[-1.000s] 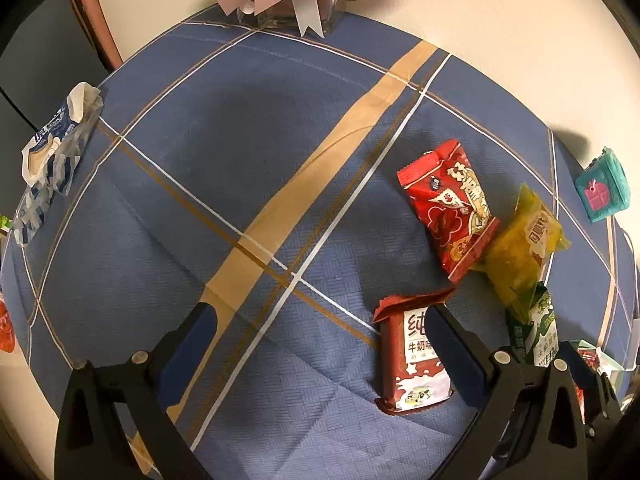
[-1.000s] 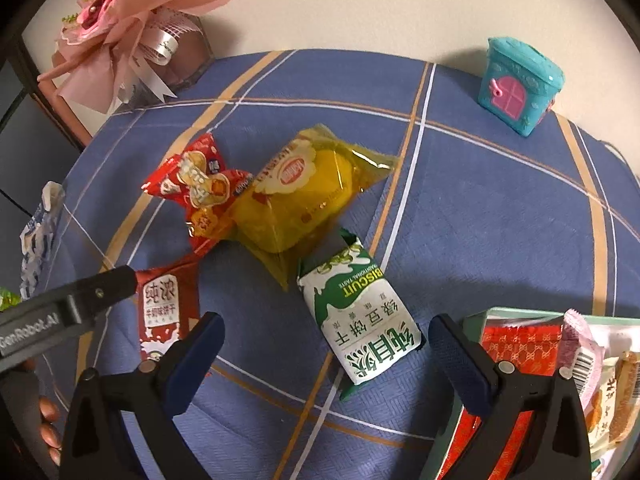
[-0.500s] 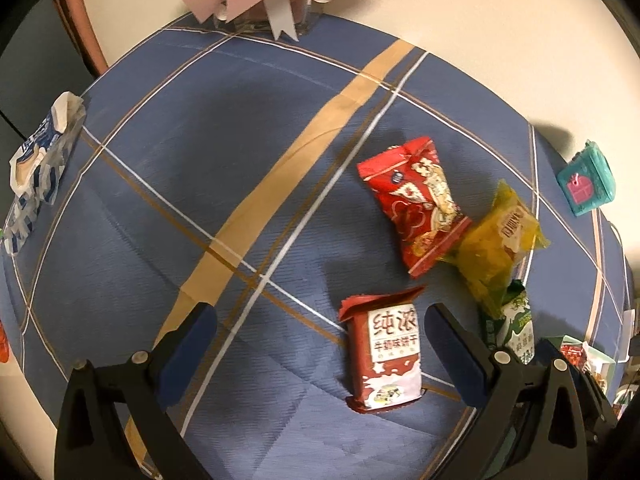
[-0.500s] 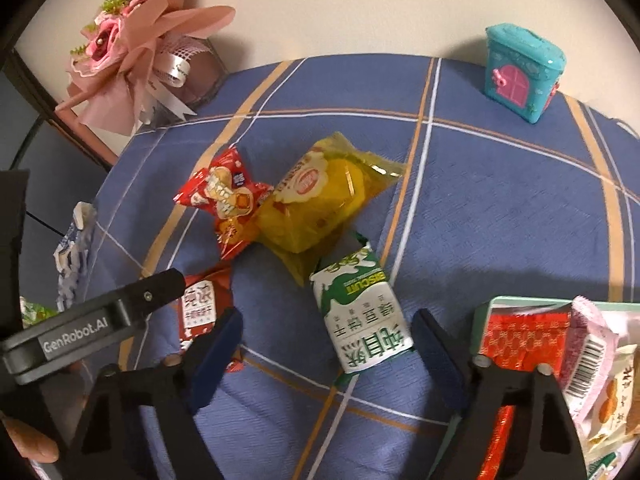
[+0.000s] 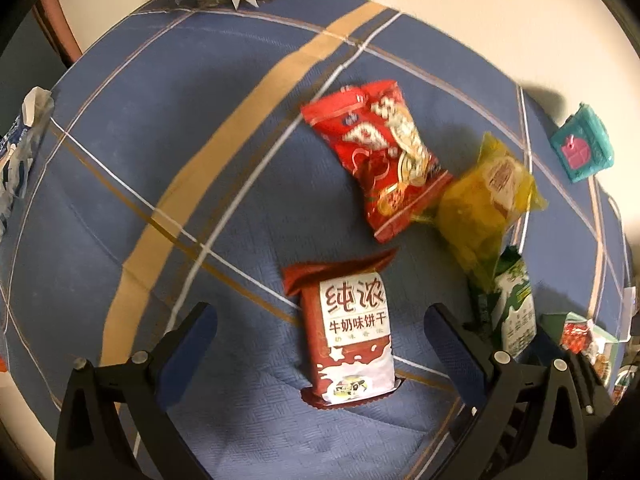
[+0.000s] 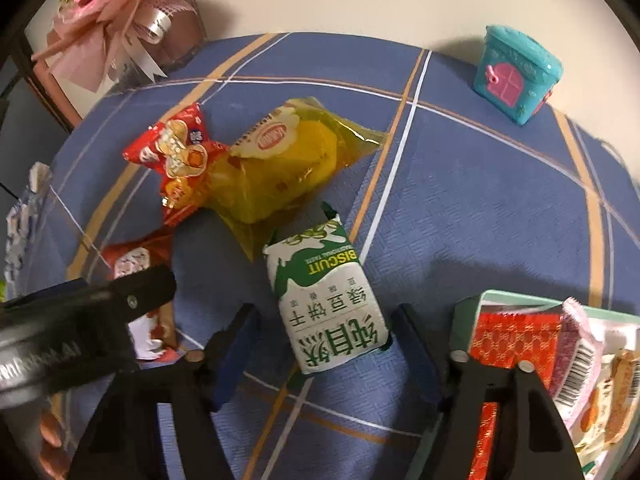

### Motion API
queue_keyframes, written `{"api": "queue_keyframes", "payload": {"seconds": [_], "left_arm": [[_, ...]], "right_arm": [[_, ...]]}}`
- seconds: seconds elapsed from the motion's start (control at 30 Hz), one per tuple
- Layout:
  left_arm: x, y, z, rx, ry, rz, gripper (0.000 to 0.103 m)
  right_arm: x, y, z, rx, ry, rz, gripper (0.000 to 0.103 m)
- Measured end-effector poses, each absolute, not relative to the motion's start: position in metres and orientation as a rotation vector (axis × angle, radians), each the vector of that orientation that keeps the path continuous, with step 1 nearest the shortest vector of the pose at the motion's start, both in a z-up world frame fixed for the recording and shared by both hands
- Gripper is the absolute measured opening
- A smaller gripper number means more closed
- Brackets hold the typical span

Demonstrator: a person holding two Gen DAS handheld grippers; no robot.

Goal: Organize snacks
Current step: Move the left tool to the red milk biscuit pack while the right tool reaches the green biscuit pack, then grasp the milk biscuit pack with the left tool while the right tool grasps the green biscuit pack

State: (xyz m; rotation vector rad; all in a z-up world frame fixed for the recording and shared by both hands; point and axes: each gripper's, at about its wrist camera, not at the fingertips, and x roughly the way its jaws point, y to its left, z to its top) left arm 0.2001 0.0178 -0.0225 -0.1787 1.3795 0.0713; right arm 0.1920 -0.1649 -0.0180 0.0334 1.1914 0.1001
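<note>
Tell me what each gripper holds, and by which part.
Nothing is held. The right gripper straddles the green-and-white biscuit packet; the left gripper is open.

Matt woven blue tablecloth (image 5: 120, 128), glossy plastic snack wrappers (image 6: 324, 300), translucent yellow film packet (image 6: 280, 168), smooth teal plastic box (image 6: 516, 68)

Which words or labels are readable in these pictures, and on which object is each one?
"纯浓 牛奶味饼干": dark red biscuit pack.
"BISCUIT": green and white biscuit pack; its Chinese characters appear upside down, unclear.
Yellow snack bag, red snack bag: logos too blurred.
Left gripper side lettering: blurred.
</note>
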Motion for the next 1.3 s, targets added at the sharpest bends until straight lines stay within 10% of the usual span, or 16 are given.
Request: {"api": "queue_keyframes", "payload": {"seconds": [0.23,0.4,0.7,0.77,1.3], "left_arm": [[0.196,0.008,-0.025,-0.200,1.383,0.046,0.079],[0.195,0.000,-0.020,-0.219,1.365,0.019,0.042],[0.197,-0.008,0.021,-0.282,1.283,-0.004,0.041],[0.195,-0.011,0.036,-0.287,1.248,-0.007,0.041],[0.178,-0.013,0.026,-0.261,1.315,-0.001,0.041]], "right_arm": [[0.192,-0.173,-0.014,0.081,1.180,0.080,0.048],[0.189,-0.180,-0.007,0.116,1.170,0.073,0.043],[0.184,-0.194,0.033,0.161,1.092,0.073,0.042],[0.184,-0.195,0.045,0.160,1.062,0.068,0.023],[0.176,-0.204,0.031,0.199,1.155,0.102,0.024]]}}
